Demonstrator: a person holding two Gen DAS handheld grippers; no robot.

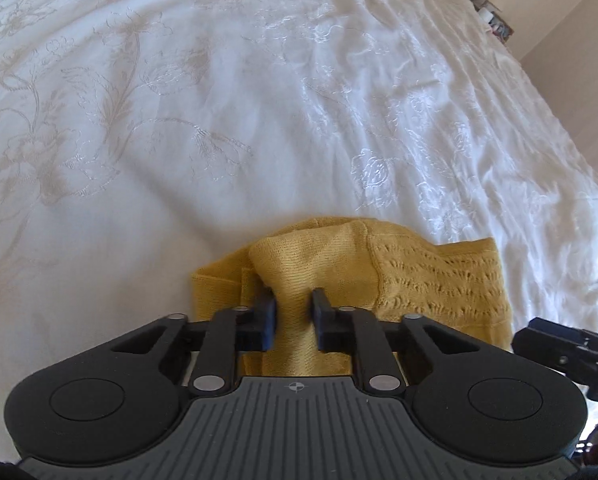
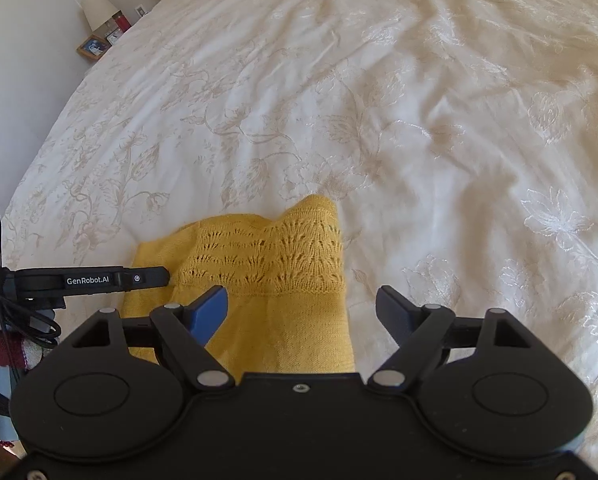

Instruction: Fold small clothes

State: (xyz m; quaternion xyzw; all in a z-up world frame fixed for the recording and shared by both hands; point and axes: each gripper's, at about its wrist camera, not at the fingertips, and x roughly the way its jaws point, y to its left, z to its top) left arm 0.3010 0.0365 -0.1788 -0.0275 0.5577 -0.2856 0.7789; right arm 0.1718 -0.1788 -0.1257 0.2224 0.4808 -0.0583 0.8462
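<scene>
A big bed fills the room, and it is covered with a white bedspread (image 1: 259, 80) that has flowers and leaves sewn into it and many soft wrinkles. In the right wrist view, a plain pale wall (image 2: 15, 92) stands on the far left, and beside the bed there is a small lamp (image 2: 98, 9) with a light shade, a little picture frame (image 2: 92, 47) and something red that is too small to tell. A yellow knitted top (image 1: 419, 280) lies on the near part of the bedspread, close to both tools. One part of it has rows of little holes in a lacy pattern, and the rest is smooth knit. The top is bunched up and partly folded over itself. The left gripper (image 1: 293, 312) has its two black fingers close together, pinching a fold of the smooth yellow knit that stands up between them. The right gripper (image 2: 299, 312) has its fingers spread wide apart. Its left finger, which has a blue pad, is over the yellow top, and its right finger is over the white bedspread just beside the top's right edge. It is not holding anything. In the right wrist view the left gripper shows at the left edge, reaching in over the top.
</scene>
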